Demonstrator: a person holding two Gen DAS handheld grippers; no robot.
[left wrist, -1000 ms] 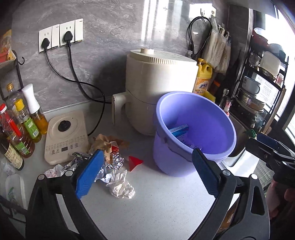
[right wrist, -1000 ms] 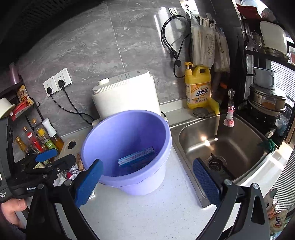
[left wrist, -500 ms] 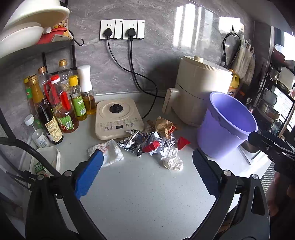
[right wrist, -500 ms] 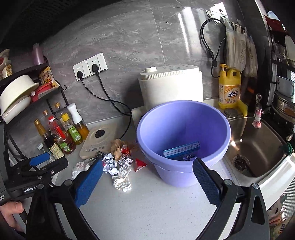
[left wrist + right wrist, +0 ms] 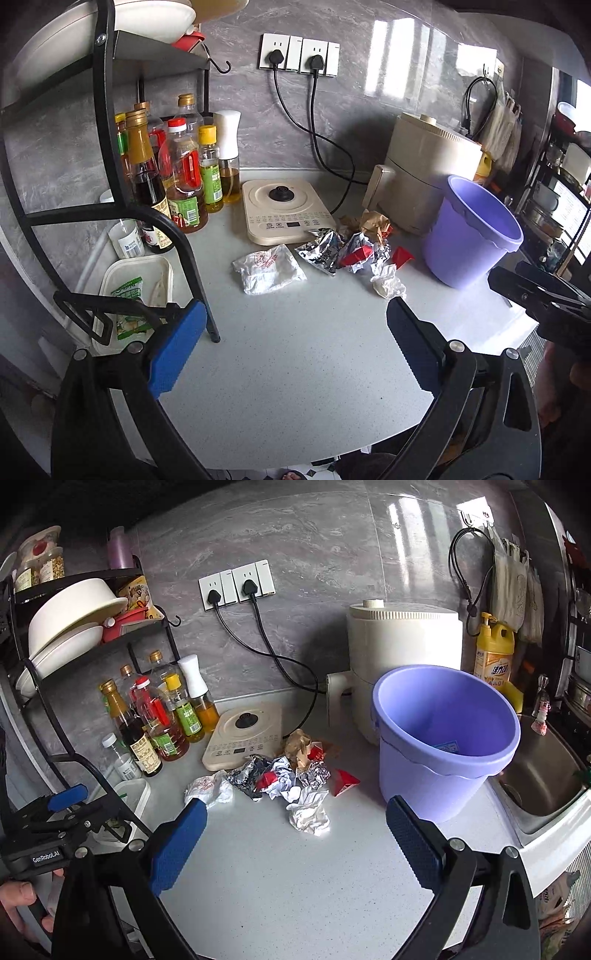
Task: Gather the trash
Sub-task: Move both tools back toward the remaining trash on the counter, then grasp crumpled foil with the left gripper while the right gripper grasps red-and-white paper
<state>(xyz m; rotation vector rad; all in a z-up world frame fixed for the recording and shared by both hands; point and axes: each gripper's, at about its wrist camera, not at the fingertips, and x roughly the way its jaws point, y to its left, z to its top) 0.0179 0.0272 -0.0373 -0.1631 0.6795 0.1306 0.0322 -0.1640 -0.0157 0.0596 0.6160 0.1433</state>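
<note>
Bright daylight from the right, wall glare, fisheye-warped edges.

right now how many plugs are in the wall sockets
2: a left black plug and a right black plug, side by side in the wall sockets above the induction cooker. None seems hidden.

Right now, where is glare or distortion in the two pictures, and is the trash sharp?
Left wrist view: window glare on the wall, rack bent by fisheye, crumpled trash sharp. Right wrist view: glare streaks on the wall, purple bucket sharp, edges darkened.
</note>
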